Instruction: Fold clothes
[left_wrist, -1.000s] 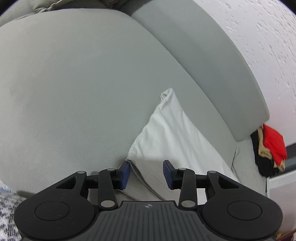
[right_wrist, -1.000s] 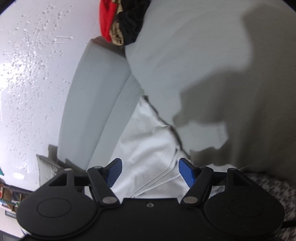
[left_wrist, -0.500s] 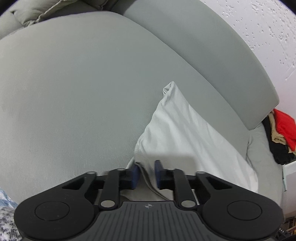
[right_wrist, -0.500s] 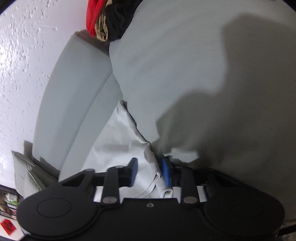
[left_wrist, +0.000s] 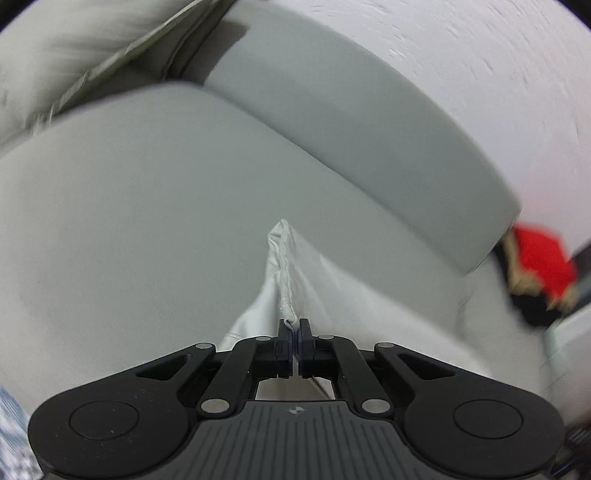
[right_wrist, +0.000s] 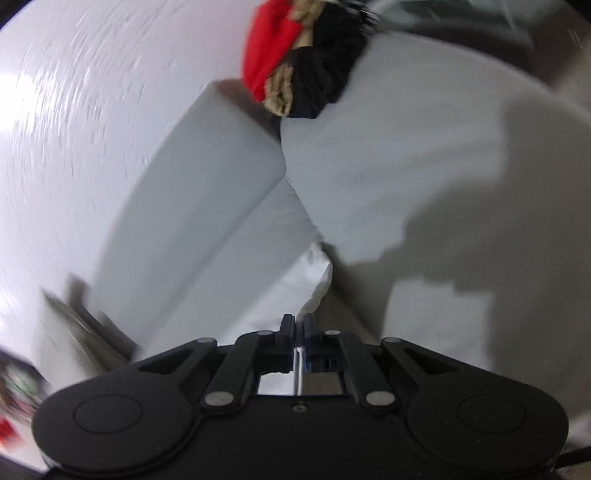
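- Garment (left_wrist: 314, 280): white cloth with a stitched seam, pinched at its edge, pulled into a taut ridge; lower centre of both views, draped over the grey sofa (left_wrist: 129, 203) seat beside the backrest.

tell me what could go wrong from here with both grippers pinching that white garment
1. The left hand-held gripper holds only a thin bunched hem of the white garment, which could slip out under tension.
2. The right hand-held gripper also pinches just an edge, so the fold may come out uneven.
3. The garment could drag across the grey sofa cushion and crease.
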